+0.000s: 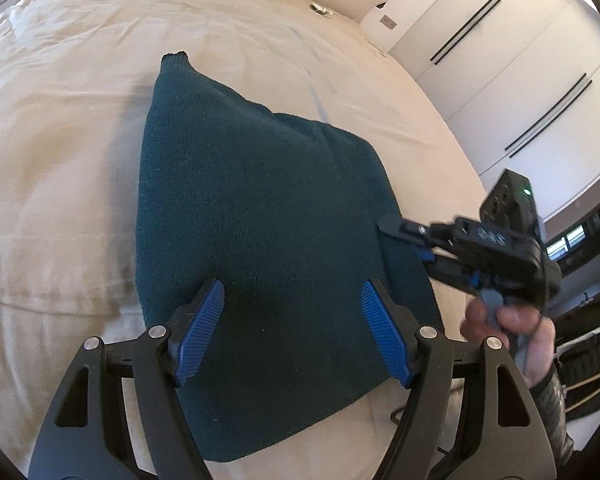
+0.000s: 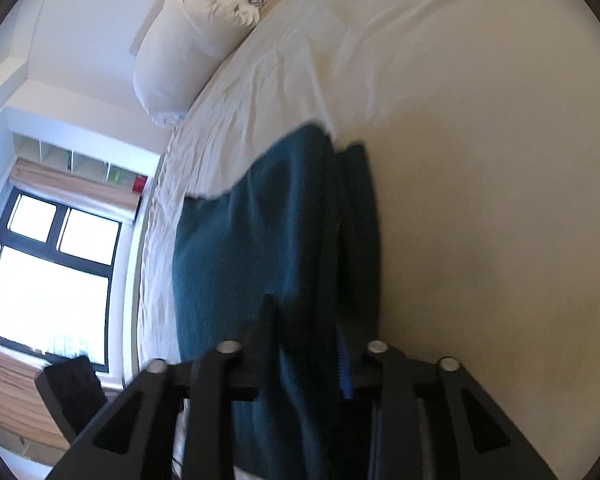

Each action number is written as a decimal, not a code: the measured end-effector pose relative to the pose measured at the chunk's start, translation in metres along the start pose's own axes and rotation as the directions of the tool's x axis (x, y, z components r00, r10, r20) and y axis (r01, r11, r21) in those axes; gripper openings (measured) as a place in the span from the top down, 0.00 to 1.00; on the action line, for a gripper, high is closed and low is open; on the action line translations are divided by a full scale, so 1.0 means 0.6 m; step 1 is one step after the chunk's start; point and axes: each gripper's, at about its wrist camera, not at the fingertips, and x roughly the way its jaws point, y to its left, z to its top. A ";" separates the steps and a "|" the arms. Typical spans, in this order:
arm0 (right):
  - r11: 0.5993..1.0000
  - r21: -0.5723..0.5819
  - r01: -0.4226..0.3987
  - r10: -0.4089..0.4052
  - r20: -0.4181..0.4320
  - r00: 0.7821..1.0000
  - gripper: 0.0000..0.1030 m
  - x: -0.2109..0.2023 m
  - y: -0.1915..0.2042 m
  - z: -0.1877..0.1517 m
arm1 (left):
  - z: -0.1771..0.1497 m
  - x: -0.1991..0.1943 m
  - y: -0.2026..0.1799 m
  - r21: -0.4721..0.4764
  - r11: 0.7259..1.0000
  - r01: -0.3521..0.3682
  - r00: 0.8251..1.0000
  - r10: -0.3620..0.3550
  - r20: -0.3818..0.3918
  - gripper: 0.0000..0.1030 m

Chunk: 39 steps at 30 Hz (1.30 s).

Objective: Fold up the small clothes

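Lying under left hand-held gripper (image 1: pixel 292 332): sweater (image 1: pixel 252 200)

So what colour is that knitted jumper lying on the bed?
The jumper is dark teal, a deep blue-green, plain with no pattern. It shows best from the left wrist camera.

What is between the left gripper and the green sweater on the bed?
Nothing visible. The left gripper hangs open right over the green sweater, which lies on the bed. The right gripper is at the sweater's edge, off to the side.
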 end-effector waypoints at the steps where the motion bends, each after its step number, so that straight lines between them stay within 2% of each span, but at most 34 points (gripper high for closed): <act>1: 1.000 -0.013 0.015 -0.015 -0.003 1.000 0.64 -0.002 0.009 -0.010 | -0.001 0.001 -0.001 0.007 1.000 -0.004 1.000 0.004 0.001 0.32; 4: 1.000 -0.017 0.014 -0.014 -0.002 1.000 0.67 -0.003 0.013 -0.016 | -0.001 0.007 -0.002 0.011 1.000 -0.011 1.000 0.011 0.001 0.32; 5: 0.999 -0.027 0.037 -0.037 -0.003 0.999 0.80 -0.004 0.013 -0.015 | 0.000 0.007 -0.002 0.009 1.000 -0.011 1.000 0.011 0.002 0.32; 6: 0.998 -0.028 0.049 -0.049 -0.004 0.999 0.83 0.001 0.012 -0.013 | 0.000 0.006 -0.003 0.006 1.000 -0.009 1.000 0.009 0.003 0.32; 10: 1.000 0.025 0.003 -0.004 0.025 1.000 0.85 -0.010 0.000 0.003 | 0.003 0.003 -0.007 0.003 1.000 0.003 1.000 -0.003 0.000 0.32; 14: 1.000 0.024 -0.020 0.019 0.048 0.999 0.86 -0.033 -0.001 0.000 | 0.007 -0.001 -0.018 0.017 1.000 0.004 1.000 -0.004 0.003 0.32; 18: 0.997 0.073 -0.014 0.012 0.038 0.999 0.87 -0.023 -0.039 -0.006 | 0.002 0.016 -0.023 0.033 0.999 0.007 1.000 -0.007 -0.014 0.32; 20: 0.990 0.130 -0.058 0.052 0.048 0.997 0.87 -0.016 -0.075 -0.016 | -0.002 0.024 -0.022 0.039 0.999 0.012 1.000 -0.011 -0.021 0.32; 22: 0.990 0.118 -0.079 0.072 0.062 0.995 0.87 -0.013 -0.083 -0.018 | -0.003 0.024 -0.023 0.047 0.999 0.009 1.000 -0.008 -0.020 0.32; 24: 0.992 0.098 -0.073 0.069 0.050 0.996 0.84 -0.013 -0.072 -0.012 | 0.002 0.016 -0.024 0.042 0.999 0.007 1.000 -0.007 -0.013 0.32; 26: 0.995 0.079 -0.063 0.060 0.043 0.997 0.80 -0.016 -0.066 -0.010 | 0.013 -0.006 -0.029 0.053 0.999 -0.014 0.999 0.012 0.034 0.32; 27: 0.996 0.071 -0.053 0.050 0.039 0.998 0.69 -0.022 -0.063 -0.009 | 0.019 -0.017 -0.032 0.067 0.997 -0.027 0.998 0.023 0.059 0.32; 28: 0.998 0.067 -0.006 0.003 0.040 0.999 0.62 -0.034 -0.057 -0.009 | 0.032 -0.027 -0.032 0.087 0.995 -0.047 0.995 0.039 0.087 0.32; 29: 0.996 0.054 0.074 -0.079 0.093 0.993 0.54 -0.062 -0.041 -0.009 | 0.047 -0.032 -0.032 0.105 0.992 -0.067 0.993 0.056 0.103 0.32; 30: 0.996 0.054 0.074 -0.079 0.093 0.993 0.54 -0.062 -0.041 -0.009 | 0.060 -0.033 -0.029 0.112 0.991 -0.076 0.992 0.064 0.108 0.32; 31: 0.991 0.048 0.127 -0.133 0.144 0.981 0.54 -0.085 -0.031 -0.010 | 0.078 -0.030 -0.025 0.122 0.988 -0.094 0.990 0.081 0.112 0.32; 32: 0.989 0.031 0.145 -0.148 0.180 0.972 0.54 -0.102 -0.019 -0.010 | 0.093 -0.027 -0.022 0.131 0.986 -0.106 0.989 0.091 0.120 0.32; 33: 0.991 0.013 0.130 -0.130 0.200 0.971 0.54 -0.110 -0.009 -0.010 | 0.108 -0.023 -0.018 0.144 0.983 -0.111 0.986 0.092 0.136 0.32; 34: 0.997 -0.019 0.071 -0.065 0.211 0.975 0.54 -0.118 0.008 -0.007 | 0.125 -0.015 -0.014 0.159 0.982 -0.102 0.987 0.080 0.142 0.32; 36: 0.995 -0.065 -0.070 0.081 0.176 0.981 0.55 -0.107 0.035 0.005 | 0.147 0.010 -0.003 0.158 0.986 -0.049 0.994 0.031 0.109 0.32; 37: 0.978 -0.103 -0.180 0.193 0.130 0.973 0.55 -0.078 0.057 0.024 | 0.157 0.029 0.005 0.149 0.989 -0.022 0.997 0.010 0.081 0.32; 39: 0.976 -0.109 -0.188 0.201 0.123 0.972 0.55 -0.066 0.060 0.030 | 0.169 0.068 0.029 0.107 0.994 -0.008 1.000 0.006 0.026 0.39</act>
